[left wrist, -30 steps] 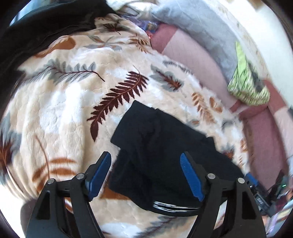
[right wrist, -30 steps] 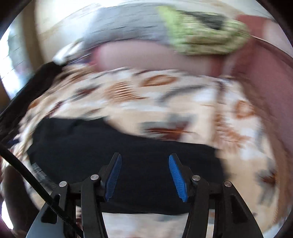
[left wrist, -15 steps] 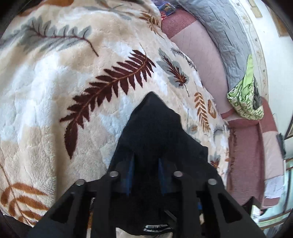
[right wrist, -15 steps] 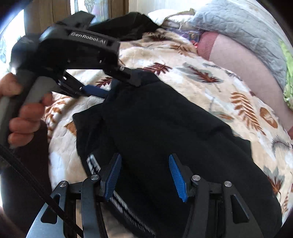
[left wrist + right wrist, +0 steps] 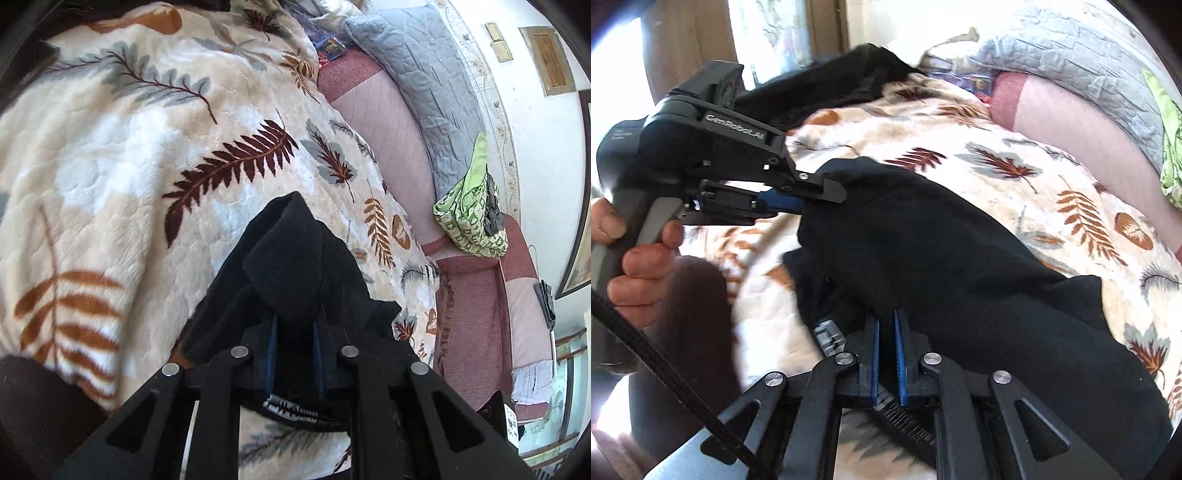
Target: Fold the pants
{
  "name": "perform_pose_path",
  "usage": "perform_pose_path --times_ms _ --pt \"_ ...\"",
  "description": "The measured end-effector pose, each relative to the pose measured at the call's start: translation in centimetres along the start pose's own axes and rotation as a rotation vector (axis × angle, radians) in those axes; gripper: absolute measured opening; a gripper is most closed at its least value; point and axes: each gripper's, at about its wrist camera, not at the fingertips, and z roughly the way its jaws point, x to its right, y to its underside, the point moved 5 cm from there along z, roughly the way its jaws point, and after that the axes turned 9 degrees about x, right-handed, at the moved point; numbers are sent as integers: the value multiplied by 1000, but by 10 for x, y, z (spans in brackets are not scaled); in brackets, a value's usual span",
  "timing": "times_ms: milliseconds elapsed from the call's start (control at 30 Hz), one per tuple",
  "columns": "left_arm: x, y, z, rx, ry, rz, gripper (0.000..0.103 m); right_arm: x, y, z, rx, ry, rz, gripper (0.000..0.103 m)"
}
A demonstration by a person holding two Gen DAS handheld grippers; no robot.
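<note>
Black fabric pants (image 5: 960, 266) on the leaf-patterned plush blanket (image 5: 1052, 192) are being pinched by both tools: right tool (image 5: 885, 332) at the waistband, left tool (image 5: 816, 194), whose jaws are closing, at a raised fold.

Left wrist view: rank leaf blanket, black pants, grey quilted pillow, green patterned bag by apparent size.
1. Leaf blanket, fills most of the frame.
2. Black pants, though they sit right at the lens, so nearness inflates them.
3. Grey quilted pillow, close to the pants in apparent area; that order is unsure.
4. Green patterned bag, clearly smallest.
</note>
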Motion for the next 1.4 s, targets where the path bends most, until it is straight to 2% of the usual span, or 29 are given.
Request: perform_pose_path --times_ms 100,133,200,233,267,300,367,400,433,467,500,600,633,800,867,900,967,1000,1100,1167,1300,1400 --pt "-12 10 -3 -11 -74 14 18 -17 13 -5 -27 -64 -15 9" --pt "-20 13 1 -25 -112 16 19 -23 20 0 -51 -74 -37 15" --pt "-33 15 5 -48 -141 -1 21 -26 31 9 -76 -84 -55 22" --pt "-36 16 3 -52 -130 -17 21 -24 36 12 -85 -83 -46 30" --pt "-36 15 -2 -45 -112 -20 22 -21 37 11 -83 -89 -32 33" --pt "-34 13 -10 -23 -102 -2 22 -17 36 6 -67 -105 -10 36" --pt "-29 8 -27 41 -132 56 31 -1 30 -15 -10 -118 36 41" --pt "-26 4 -36 79 -154 84 40 11 26 -27 24 -111 62 48" --pt "-25 0 -45 116 -175 100 43 25 21 -37 54 -97 90 55" --pt "-24 -2 -49 134 -181 109 43 39 17 -45 81 -77 118 58" --pt "-19 -4 -54 152 -175 129 43 65 11 -56 118 -26 162 59" --pt "2 -2 -49 154 -140 201 50 124 3 -64 152 105 249 60" --pt "11 1 -43 145 -129 225 52 144 0 -61 156 122 281 60" --pt "47 25 -5 45 -86 335 52 185 -6 -17 76 87 331 60" --pt "58 27 9 25 -78 372 52 187 -6 0 37 27 339 60" --pt "62 26 18 17 -76 388 52 185 -5 11 -1 -18 349 59" --pt "66 17 39 11 -85 412 54 181 -1 18 -38 -12 329 26" --pt "63 11 48 16 -95 421 55 181 -1 24 -60 4 314 6" --pt "42 -10 80 15 -216 415 56 193 -9 23 -34 40 355 5" --pt "29 -19 92 16 -219 365 56 207 -14 24 -25 87 375 5" --pt "31 -20 91 59 -238 386 55 223 -16 39 -65 178 366 4" --pt "35 -15 91 70 -247 434 56 237 -8 50 -106 333 324 5"
